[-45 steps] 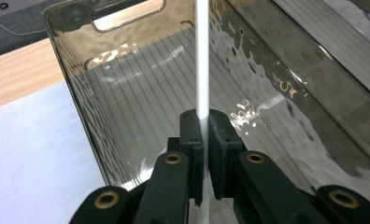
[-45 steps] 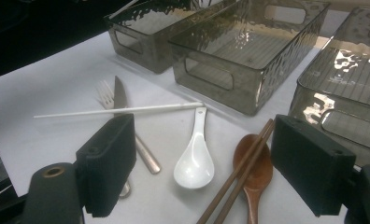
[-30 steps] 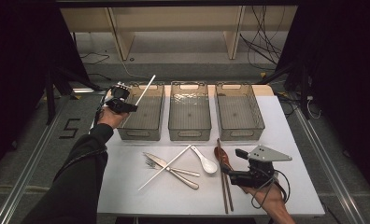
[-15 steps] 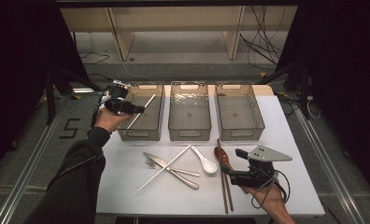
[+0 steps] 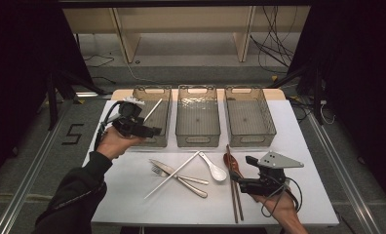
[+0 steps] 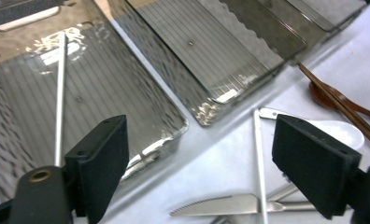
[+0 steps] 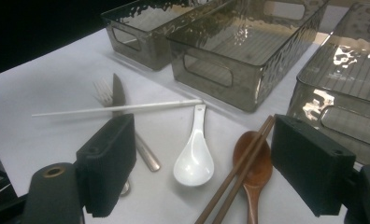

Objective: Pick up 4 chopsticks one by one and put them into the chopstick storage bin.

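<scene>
My left gripper (image 5: pixel 152 130) hovers at the near-left corner of the left bin (image 5: pixel 163 139). Its jaws have just been opening and stand open with nothing between them (image 6: pixel 206 168). A white chopstick (image 5: pixel 153 109) leans inside that bin, its thin shaft (image 6: pixel 59 102) lying along the ribbed floor. My right gripper (image 5: pixel 237 184) rests low at the table's front right, open and empty (image 7: pixel 202 172). Just beyond it are a white spoon (image 7: pixel 195 158), a wooden spoon (image 7: pixel 253 163) and brown chopsticks (image 7: pixel 237 165).
Three smoked-plastic bins stand in a row; the middle bin (image 5: pixel 197 139) and right bin (image 5: pixel 252 139) hold nothing. On the white table (image 5: pixel 132 195) lie a second white chopstick (image 5: pixel 171 174), a knife (image 5: pixel 162 166) and a fork (image 5: pixel 196 180).
The left gripper let go of the white chopstick, which now lies in the left bin, and drew back toward the bin's near corner with its jaws open. The right gripper stayed put.
</scene>
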A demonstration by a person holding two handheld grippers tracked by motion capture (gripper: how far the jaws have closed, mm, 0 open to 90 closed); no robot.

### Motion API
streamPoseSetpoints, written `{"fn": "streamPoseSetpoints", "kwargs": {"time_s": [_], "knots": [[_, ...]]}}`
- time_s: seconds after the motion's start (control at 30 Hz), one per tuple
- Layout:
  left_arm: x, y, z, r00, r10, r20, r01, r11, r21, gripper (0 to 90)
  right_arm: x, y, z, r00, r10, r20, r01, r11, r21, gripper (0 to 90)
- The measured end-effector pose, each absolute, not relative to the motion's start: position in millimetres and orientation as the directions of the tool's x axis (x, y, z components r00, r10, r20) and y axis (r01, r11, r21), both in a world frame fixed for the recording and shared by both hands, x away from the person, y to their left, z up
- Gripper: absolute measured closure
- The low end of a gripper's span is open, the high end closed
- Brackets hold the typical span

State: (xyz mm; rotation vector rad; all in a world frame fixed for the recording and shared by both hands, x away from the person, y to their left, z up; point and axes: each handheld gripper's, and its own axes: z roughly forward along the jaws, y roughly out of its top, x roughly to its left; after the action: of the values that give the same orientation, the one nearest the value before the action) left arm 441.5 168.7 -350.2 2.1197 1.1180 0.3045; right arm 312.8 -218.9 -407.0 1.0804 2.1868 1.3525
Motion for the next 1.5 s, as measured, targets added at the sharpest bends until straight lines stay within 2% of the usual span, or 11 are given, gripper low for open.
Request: {"fn": "streamPoseSetpoints", "kwargs": {"time_s": [0.17,0.4,0.67,1.2,1.5], "knots": [[427.2,159.4,-369.9,0.627,0.765,-0.149,0.654,-0.413,0.634,17.2,314.2,-219.5,-408.2,-0.640,0.761,0.104,0.441,0.254,0.861,23.3],[409.6,156.5,-395.5,0.638,0.756,-0.146,0.677,-0.461,0.573,17.1,316.5,-219.2,-410.7,-0.628,0.770,0.114,0.476,0.263,0.839,23.1],[397.5,150.6,-407.0,0.659,0.740,-0.133,0.678,-0.507,0.533,17.5,316.5,-218.6,-410.5,-0.632,0.767,0.110,0.475,0.271,0.837,23.0],[390.8,132.4,-425.4,0.695,0.708,-0.123,0.679,-0.591,0.437,23.4,316.1,-218.4,-410.5,-0.637,0.764,0.107,0.470,0.274,0.839,23.2],[388.0,120.8,-437.9,0.720,0.684,-0.121,0.667,-0.633,0.394,31.2,315.8,-218.0,-410.5,-0.638,0.763,0.104,0.469,0.278,0.838,23.3]]}}
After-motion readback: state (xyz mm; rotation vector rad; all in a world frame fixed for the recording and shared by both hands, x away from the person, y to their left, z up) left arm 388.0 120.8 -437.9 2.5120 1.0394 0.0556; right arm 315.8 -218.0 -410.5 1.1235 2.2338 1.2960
